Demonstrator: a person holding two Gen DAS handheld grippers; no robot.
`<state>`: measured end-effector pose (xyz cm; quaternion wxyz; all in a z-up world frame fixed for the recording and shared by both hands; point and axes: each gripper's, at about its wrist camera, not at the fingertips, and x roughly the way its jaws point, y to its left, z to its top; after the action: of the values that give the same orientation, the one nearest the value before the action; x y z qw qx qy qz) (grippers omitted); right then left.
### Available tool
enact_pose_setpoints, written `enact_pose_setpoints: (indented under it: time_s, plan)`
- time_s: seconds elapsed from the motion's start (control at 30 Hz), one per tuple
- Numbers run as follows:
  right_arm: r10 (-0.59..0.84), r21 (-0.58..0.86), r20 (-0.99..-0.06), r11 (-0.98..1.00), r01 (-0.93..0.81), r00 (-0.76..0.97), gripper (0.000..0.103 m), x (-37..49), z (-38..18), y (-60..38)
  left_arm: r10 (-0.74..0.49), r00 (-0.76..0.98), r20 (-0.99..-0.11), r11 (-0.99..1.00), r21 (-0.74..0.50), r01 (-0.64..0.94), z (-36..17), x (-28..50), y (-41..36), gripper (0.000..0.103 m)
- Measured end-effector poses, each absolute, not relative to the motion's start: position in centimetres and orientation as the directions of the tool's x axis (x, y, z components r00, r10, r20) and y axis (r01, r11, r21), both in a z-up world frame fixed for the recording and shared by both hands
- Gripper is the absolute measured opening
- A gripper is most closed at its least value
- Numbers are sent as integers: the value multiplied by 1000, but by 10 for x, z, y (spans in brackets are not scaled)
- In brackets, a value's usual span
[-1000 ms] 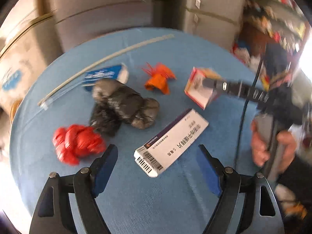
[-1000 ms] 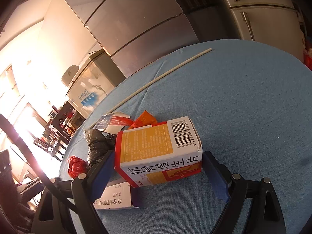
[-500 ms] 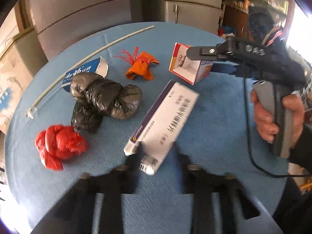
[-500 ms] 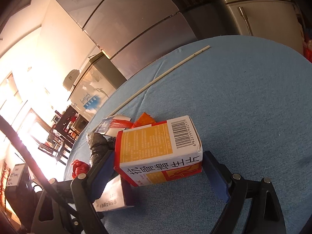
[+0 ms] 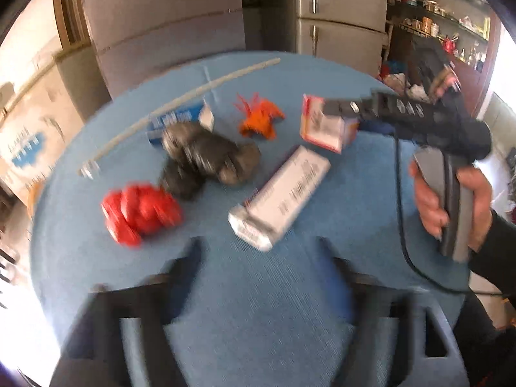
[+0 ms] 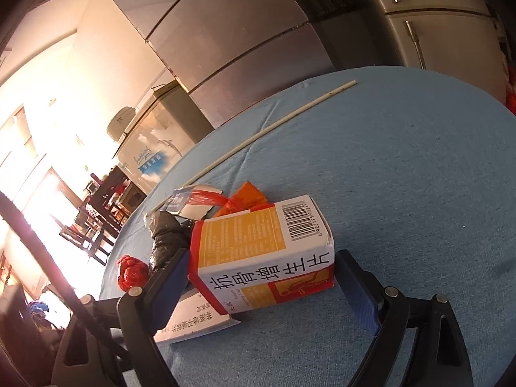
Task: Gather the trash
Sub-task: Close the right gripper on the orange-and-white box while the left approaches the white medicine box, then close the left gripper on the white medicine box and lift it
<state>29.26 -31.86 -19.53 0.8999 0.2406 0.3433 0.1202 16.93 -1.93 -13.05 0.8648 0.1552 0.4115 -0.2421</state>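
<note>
Blurred at the bottom of the left wrist view, the left gripper (image 5: 258, 258) has just been opening; its fingers stand wide with nothing between them, short of the long white carton (image 5: 280, 198) at frame centre. The right gripper (image 6: 261, 277) straddles an orange-and-white box (image 6: 261, 254), fingers spread, contact unclear. Crumpled red (image 5: 140, 214), black (image 5: 206, 161) and orange (image 5: 260, 121) bags lie beyond on the blue cloth tabletop (image 5: 258, 316); steel fridges (image 6: 245, 32) stand behind.

Black right gripper (image 6: 261, 277) with blue pads (image 6: 356, 293), silver screws, black cable (image 5: 401, 193); dark sleeve (image 5: 496, 251) (blurred, possibly black).
</note>
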Motion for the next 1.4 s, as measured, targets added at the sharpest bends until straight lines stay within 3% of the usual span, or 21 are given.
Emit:
enact_pose_setpoints:
  time_s: [0.23, 0.47, 0.53, 0.57, 0.93, 1.4]
  plan:
    - [392, 559, -532, 829, -37, 751, 92, 292, -196, -328, -272, 475, -837, 766, 111, 634, -148, 210, -56, 79]
    - [406, 609, -509, 793, -15, 758, 96, 293, -198, -339, -309, 380, -872, 729, 40, 684, -173, 224, -78, 78]
    - [412, 622, -507, 783, -10, 757, 97, 293, -199, -341, -315, 363, -877, 727, 23, 687, -179, 226, -80, 54]
    - [415, 627, -506, 779, -9, 756, 97, 293, -200, -341, -345, 355, -869, 731, -12, 682, -177, 226, -78, 48]
    - [408, 603, -519, 797, -17, 751, 98, 292, -199, -337, -290, 424, -858, 853, -31, 521, -168, 204, -45, 48]
    - [372, 536, -549, 844, -26, 749, 98, 290, -196, -323, -101, 555, -825, 947, 91, 308, -139, 145, 8, 48]
